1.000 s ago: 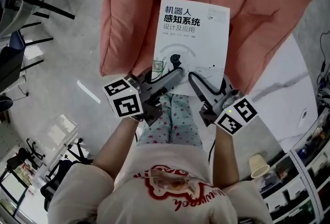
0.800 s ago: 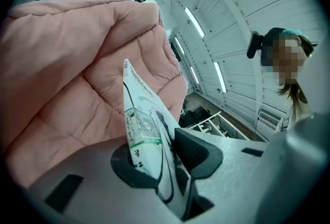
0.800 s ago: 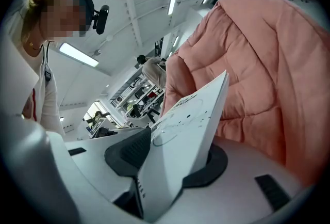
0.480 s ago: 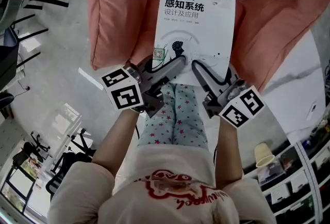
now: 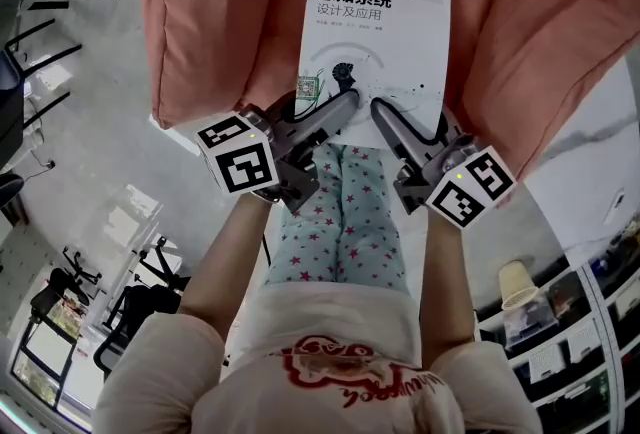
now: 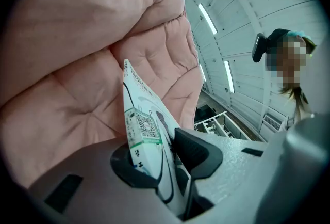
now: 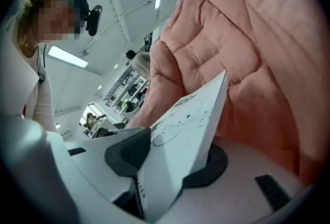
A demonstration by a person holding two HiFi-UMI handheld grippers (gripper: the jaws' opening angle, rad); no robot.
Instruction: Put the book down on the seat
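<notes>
— Head view first: where is the book (image 5: 375, 32) seen?
— It is seen over the middle of the pink padded seat (image 5: 200, 22), cover upward, between the two raised side parts. Its near edge is about at the front edge of the seat. Whether it rests on the padding cannot be told.
— How is it held?
— It is gripped along its near edge from both sides. The left gripper (image 5: 340, 104) is closed on the near left corner. The right gripper (image 5: 385, 112) is closed on the near right part.
— Is this confirmed in the gripper views?
— Yes. In the left gripper view the dark fingers (image 6: 198, 150) are pressed on the book, just beside the small code label (image 6: 140, 126), and the background is filled by pink padding. In the right gripper view the fingers (image 7: 129, 152) are clamped on the white cover in the same manner.
— What else is visible?
— Star-patterned trousers (image 5: 340, 222) are seen below the grippers. A paper cup (image 5: 517, 280) is seen well apart, at the lower right.
</notes>
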